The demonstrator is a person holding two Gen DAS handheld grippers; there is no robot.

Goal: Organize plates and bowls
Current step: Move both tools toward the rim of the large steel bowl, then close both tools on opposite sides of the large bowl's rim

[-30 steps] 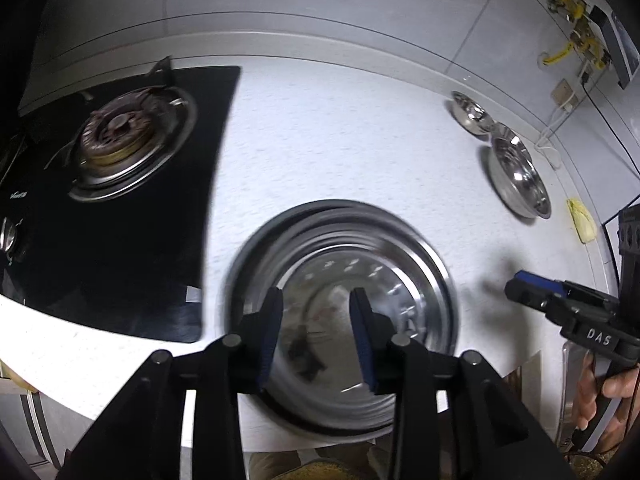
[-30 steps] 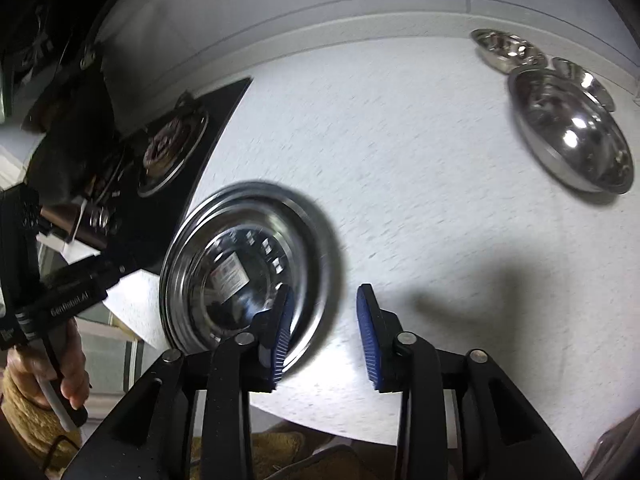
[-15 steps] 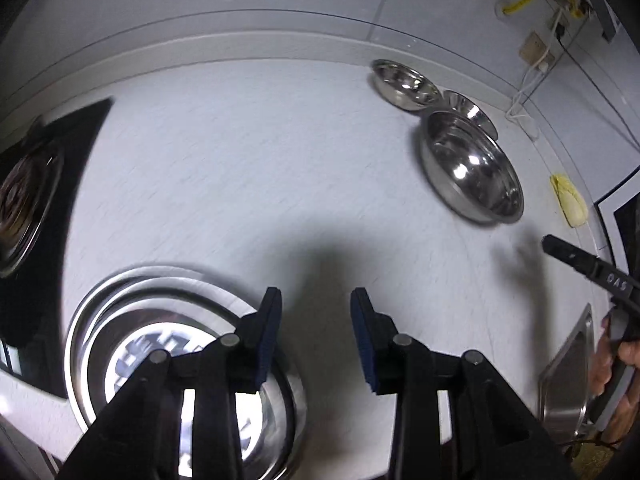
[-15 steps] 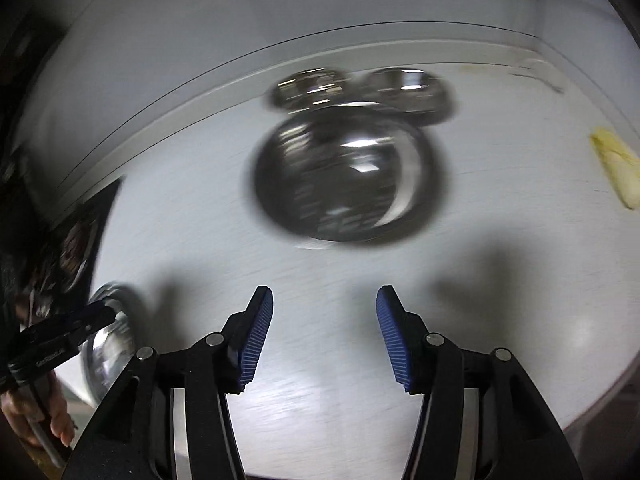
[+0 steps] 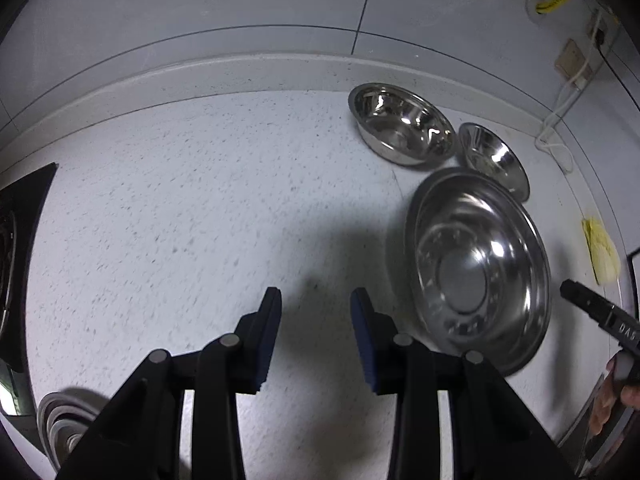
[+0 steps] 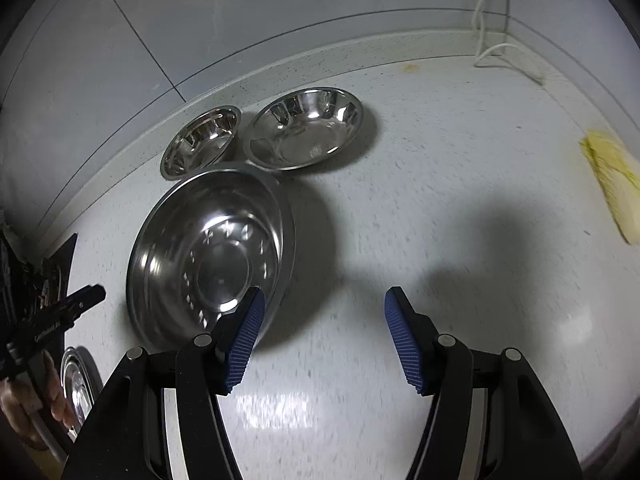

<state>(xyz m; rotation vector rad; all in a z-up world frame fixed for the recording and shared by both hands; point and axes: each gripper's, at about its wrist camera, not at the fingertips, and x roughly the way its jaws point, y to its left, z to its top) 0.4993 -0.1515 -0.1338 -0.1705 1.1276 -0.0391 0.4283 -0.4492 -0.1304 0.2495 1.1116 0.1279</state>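
1. We see the left gripper (image 5: pixel 315 300) over bare speckled countertop (image 5: pixel 200 220), jaws partly apart, nothing between the blue pads
2. Right gripper (image 6: pixel 324 304) jaws are opening – only countertop between them, no grip on anything
3. Large steel bowl (image 6: pixel 208 256) sits upright on the counter, just left of the right gripper's left finger (image 6: pixel 246 332) in the right wrist view; the finger overlaps its near rim in the picture, contact we cannot tell
4. In the left wrist view that same large bowl (image 5: pixel 476 268) lies right of the left gripper, apart from it
5. Two smaller steel bowls sit behind the large one near the backsplash – the medium bowl (image 6: pixel 304 128) and the small bowl (image 6: pixel 200 140), side by side, both close to the large bowl's far rim
6. Stacked plates (image 5: pixel 60 424) show at the lower left edge of the left wrist view, well apart from the bowls, partly hidden by the gripper body
7. Yellow cloth (image 6: pixel 612 184) lies at the right side of the counter, away from the bowls
8. Black stove (image 5: pixel 20 240) edge shows far left
9. White cable (image 6: pixel 492 20) hangs down the tiled wall in the corner
10. A hand (image 5: pixel 616 396) holds the right gripper's handle at the right edge of the left view
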